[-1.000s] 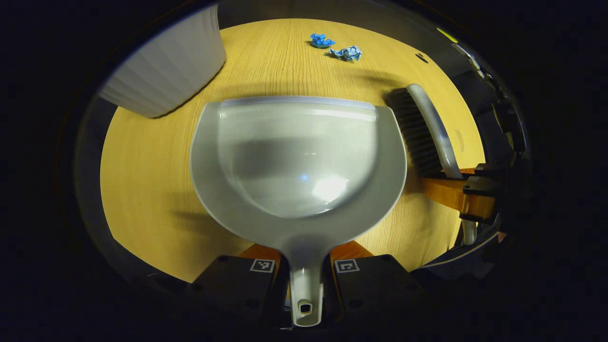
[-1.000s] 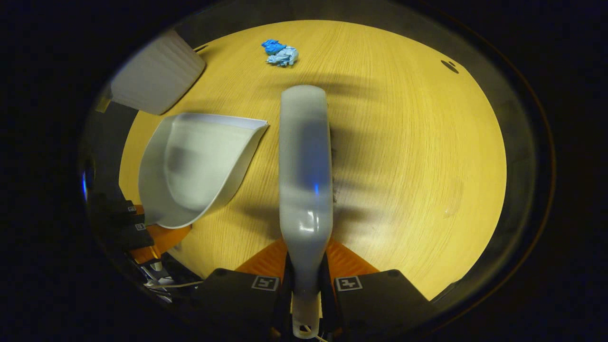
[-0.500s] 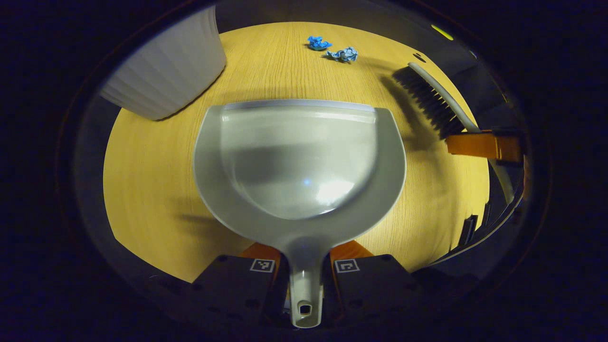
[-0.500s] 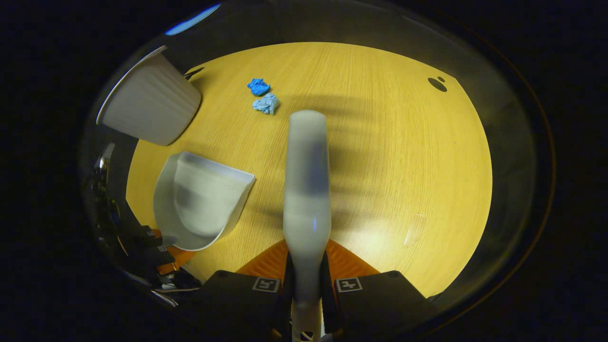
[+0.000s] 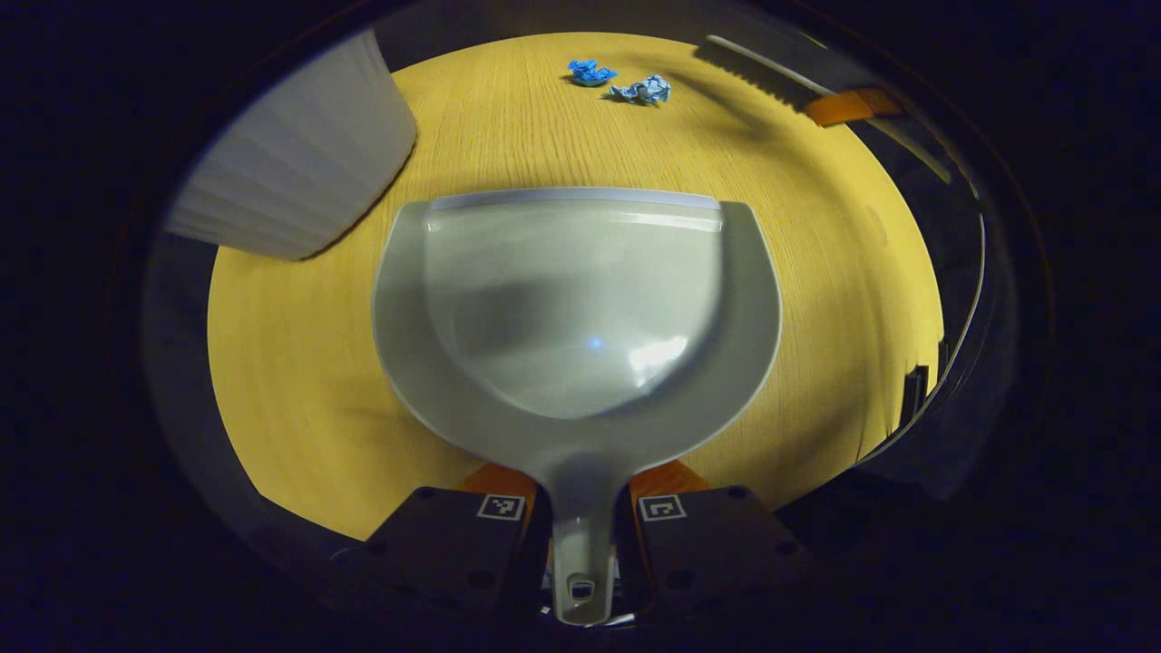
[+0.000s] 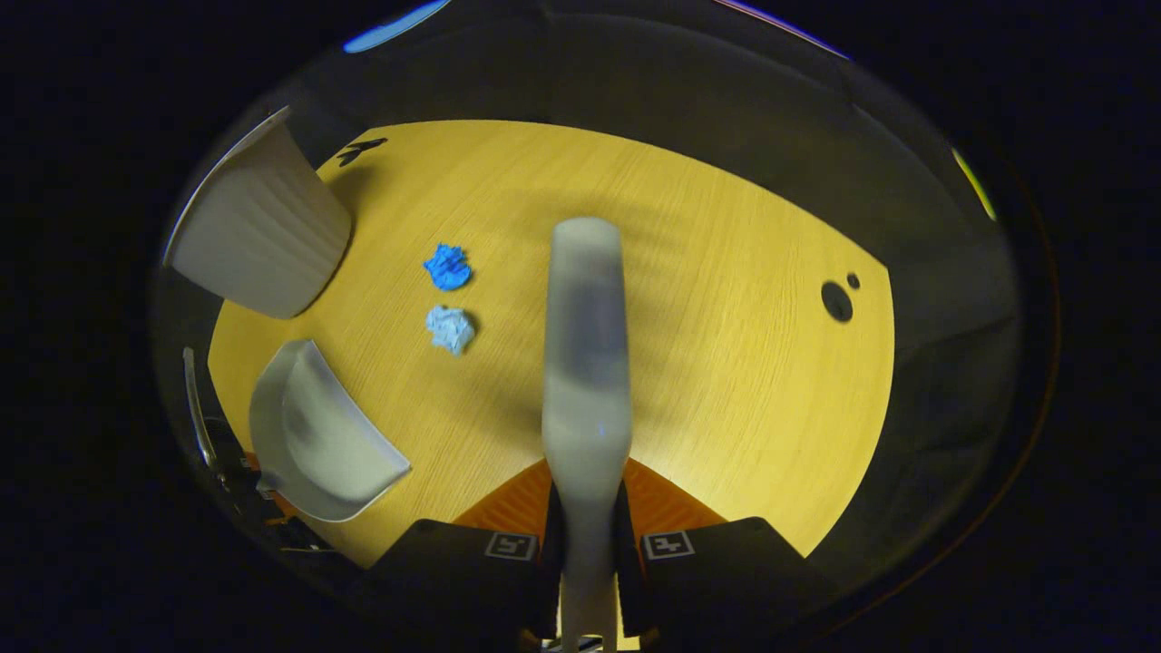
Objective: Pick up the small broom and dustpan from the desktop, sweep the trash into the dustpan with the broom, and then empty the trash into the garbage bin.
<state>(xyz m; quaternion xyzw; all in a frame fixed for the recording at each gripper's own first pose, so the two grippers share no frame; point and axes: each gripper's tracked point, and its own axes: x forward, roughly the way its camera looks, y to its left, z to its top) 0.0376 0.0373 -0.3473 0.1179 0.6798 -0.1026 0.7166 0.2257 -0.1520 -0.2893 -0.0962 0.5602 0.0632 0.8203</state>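
Dustpan (image 5: 580, 308): smooth grey plastic, a rounded scoop with a straight front lip; its handle ran back between the left gripper's (image 5: 580, 508) fingers, which were clamped on it. It sat near the tabletop's near edge.
Broom (image 6: 585, 363): a long pale plastic back, rounded at the tip, seen from above in the right gripper view; the right gripper (image 6: 588, 544) was closed tight on its handle. In the left gripper view its dark bristles hung toward the tabletop's far right edge.
Trash: two crumpled paper wads, one bright blue (image 6: 448, 268), one paler (image 6: 452, 327), lying close together toward the far edge, just left of the broom's head in the right gripper view.
Bin (image 5: 290, 172): pale, ribbed wall, at the tabletop's far left corner.
Open room: bare wood lay between the dustpan's lip and the wads.
Tabletop (image 6: 726, 363): light wood, fine straight grain, rounded edge, two dark round marks (image 6: 836, 299) near the right edge.
Room: dim and dark beyond the tabletop.
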